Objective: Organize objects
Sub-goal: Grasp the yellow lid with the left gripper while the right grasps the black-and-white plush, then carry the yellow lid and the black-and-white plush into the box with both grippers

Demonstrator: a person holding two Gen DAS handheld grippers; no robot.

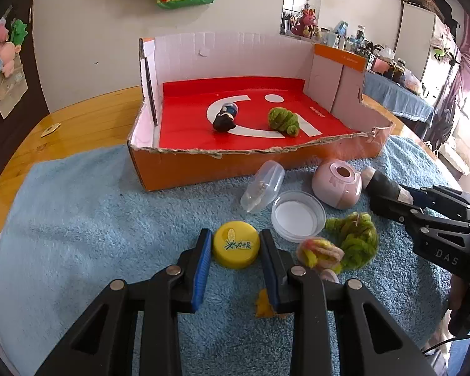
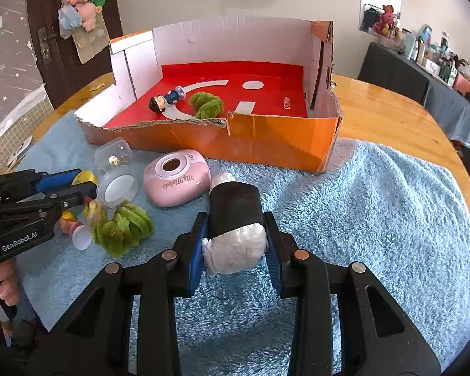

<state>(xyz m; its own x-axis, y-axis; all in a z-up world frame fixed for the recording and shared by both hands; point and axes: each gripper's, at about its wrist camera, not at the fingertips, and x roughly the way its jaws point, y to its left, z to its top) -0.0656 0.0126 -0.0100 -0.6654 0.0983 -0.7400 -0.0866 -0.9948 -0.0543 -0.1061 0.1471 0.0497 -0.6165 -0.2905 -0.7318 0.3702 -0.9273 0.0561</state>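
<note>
The left hand-held gripper [image 1: 236, 250] has its blue pads pressed against the sides of a yellow cap [image 1: 236, 244] that rests on the blue towel [image 1: 78, 219]. The right hand-held gripper [image 2: 236, 241] pinches a black roll with white wrapped ends [image 2: 235, 219], also down on the towel. Only the right wrist view shows fingers [image 2: 6, 282] wrapped round the left tool's handle — the left view shows the cap's printed top, mostly hidden in the other.

Just beyond the cap lie one clear round dish [image 1: 298, 215], one clear lidded case [image 1: 263, 185], one pink round gadget [image 1: 336, 183] and, to the right, a heap of green and yellow fuzzy wire [image 1: 354, 241].

Farther off on the bench [image 2: 391, 119] stands one torn orange box [image 1: 222, 163] with a red floor — inside it one small doll [image 1: 225, 117] and one green fuzzy bundle [image 1: 283, 119].
</note>
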